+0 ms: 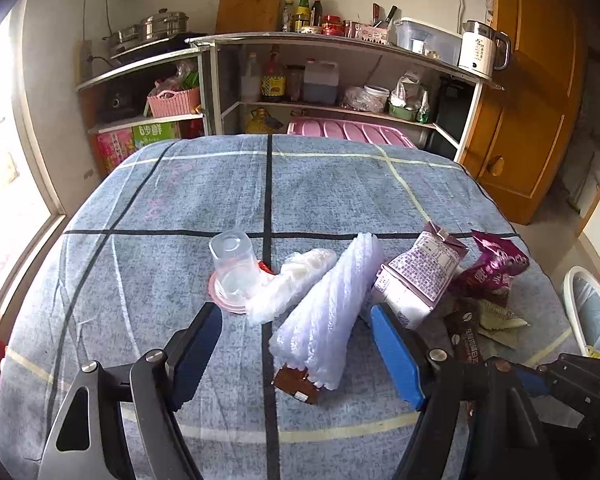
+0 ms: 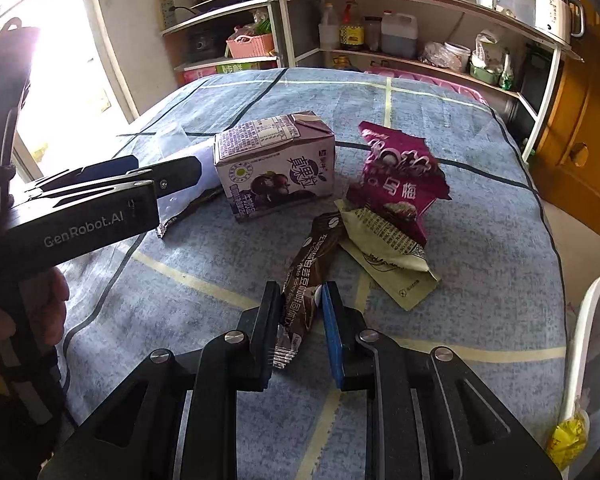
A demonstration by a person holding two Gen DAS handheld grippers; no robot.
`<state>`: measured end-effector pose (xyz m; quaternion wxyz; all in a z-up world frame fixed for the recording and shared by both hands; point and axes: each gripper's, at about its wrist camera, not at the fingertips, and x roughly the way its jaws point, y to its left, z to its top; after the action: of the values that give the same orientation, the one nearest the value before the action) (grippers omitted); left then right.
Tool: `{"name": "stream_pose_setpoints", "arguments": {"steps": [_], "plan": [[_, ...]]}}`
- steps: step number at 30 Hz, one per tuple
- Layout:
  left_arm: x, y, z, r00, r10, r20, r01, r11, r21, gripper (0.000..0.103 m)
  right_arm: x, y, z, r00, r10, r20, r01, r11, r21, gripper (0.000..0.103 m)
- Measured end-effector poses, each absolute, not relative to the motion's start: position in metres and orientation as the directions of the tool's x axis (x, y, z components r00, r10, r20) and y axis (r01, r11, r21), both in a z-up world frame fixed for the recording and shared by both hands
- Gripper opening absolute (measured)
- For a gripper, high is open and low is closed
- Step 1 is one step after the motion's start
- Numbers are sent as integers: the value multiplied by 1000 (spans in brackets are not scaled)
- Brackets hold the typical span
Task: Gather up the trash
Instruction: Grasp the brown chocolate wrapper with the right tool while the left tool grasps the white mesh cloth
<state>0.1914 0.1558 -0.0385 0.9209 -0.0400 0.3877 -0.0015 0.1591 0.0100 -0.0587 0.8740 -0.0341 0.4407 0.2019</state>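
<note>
My right gripper (image 2: 300,300) is pinched on the brown wrapper (image 2: 312,256), still on the table (image 2: 480,240). My left gripper (image 1: 292,320) gapes empty around the foam sleeve (image 1: 332,308). Carton (image 2: 274,166), purple bag (image 2: 396,180) and cup (image 1: 236,264) remain; the bin (image 2: 592,320) waits at right.

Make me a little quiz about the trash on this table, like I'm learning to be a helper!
1. True or false: the right gripper is shut on the brown wrapper.
2. Which thing lies between the open fingers of the left gripper? A) the milk carton B) the white plastic sleeve C) the clear cup
3. Fill in: the clear cup stands upside down on a pink ____.

Key: 1 true. 2 B. 3 lid.
</note>
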Motion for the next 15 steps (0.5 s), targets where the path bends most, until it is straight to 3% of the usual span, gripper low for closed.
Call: {"name": "stream_pose_setpoints", "arguments": {"steps": [5, 9, 15], "plan": [[198, 149, -46, 673, -29, -739, -5, 999, -43, 51, 160, 10, -59, 531, 327, -782, -383, 916, 123, 22], [198, 145, -49, 663, -50, -747, 14, 998, -55, 38, 160, 8, -59, 530, 334, -779, -381, 915, 133, 22], [193, 140, -49, 655, -96, -749, 43, 995, -90, 28, 158, 2, -58, 535, 335, -776, -369, 918, 142, 22]]}}
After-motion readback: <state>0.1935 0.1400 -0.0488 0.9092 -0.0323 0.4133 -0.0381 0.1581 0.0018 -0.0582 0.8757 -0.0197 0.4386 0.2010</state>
